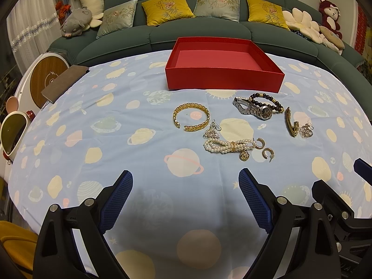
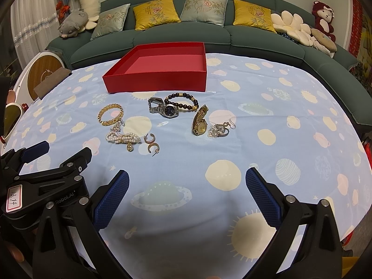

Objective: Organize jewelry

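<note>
An empty red box (image 1: 223, 79) (image 2: 158, 81) stands at the far side of the table. In front of it lie a gold bangle (image 1: 191, 117) (image 2: 110, 114), a silver watch (image 1: 253, 110) (image 2: 164, 109), a dark bead bracelet (image 1: 267, 101) (image 2: 183, 101), a gold watch (image 1: 291, 122) (image 2: 200, 121), a pearl bracelet (image 1: 229, 146) (image 2: 123, 138), two hoop earrings (image 1: 264, 148) (image 2: 151, 144) and silver earrings (image 1: 211, 133) (image 2: 218, 130). My left gripper (image 1: 186, 197) is open and empty, near the table's front. My right gripper (image 2: 187, 197) is open and empty beside it.
The table wears a light blue planet-print cloth (image 1: 116, 139). A green sofa (image 1: 197, 30) with cushions and plush toys stands behind. A brown card (image 1: 65, 82) and a round wooden piece (image 1: 46, 79) lie at the left edge. The left gripper's body (image 2: 46, 176) shows in the right wrist view.
</note>
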`<state>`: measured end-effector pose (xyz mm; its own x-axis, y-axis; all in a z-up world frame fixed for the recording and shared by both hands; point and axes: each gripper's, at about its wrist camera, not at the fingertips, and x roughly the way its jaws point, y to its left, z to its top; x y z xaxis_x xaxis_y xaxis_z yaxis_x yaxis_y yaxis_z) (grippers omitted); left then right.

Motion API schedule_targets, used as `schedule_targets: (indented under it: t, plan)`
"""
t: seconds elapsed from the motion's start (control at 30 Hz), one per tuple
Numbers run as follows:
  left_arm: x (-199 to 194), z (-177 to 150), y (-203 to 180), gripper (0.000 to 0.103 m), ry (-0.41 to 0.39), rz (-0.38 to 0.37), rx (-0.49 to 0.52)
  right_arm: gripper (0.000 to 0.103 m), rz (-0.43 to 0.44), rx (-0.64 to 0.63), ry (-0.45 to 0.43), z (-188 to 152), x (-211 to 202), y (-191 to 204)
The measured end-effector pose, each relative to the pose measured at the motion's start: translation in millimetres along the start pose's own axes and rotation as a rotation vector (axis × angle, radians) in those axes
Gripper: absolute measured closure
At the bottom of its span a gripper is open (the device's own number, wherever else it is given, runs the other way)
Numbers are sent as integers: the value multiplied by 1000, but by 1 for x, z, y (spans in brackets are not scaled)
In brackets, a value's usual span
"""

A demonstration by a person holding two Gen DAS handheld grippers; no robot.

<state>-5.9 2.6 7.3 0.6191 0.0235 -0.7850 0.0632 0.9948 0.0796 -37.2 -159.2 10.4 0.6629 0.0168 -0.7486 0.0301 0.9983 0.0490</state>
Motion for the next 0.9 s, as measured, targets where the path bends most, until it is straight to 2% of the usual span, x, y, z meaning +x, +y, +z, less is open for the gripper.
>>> schedule_targets:
  t: [0.9]
  plan:
    - [0, -1, 0, 14, -1, -3, -2, 5, 0, 1, -1, -1, 0, -1]
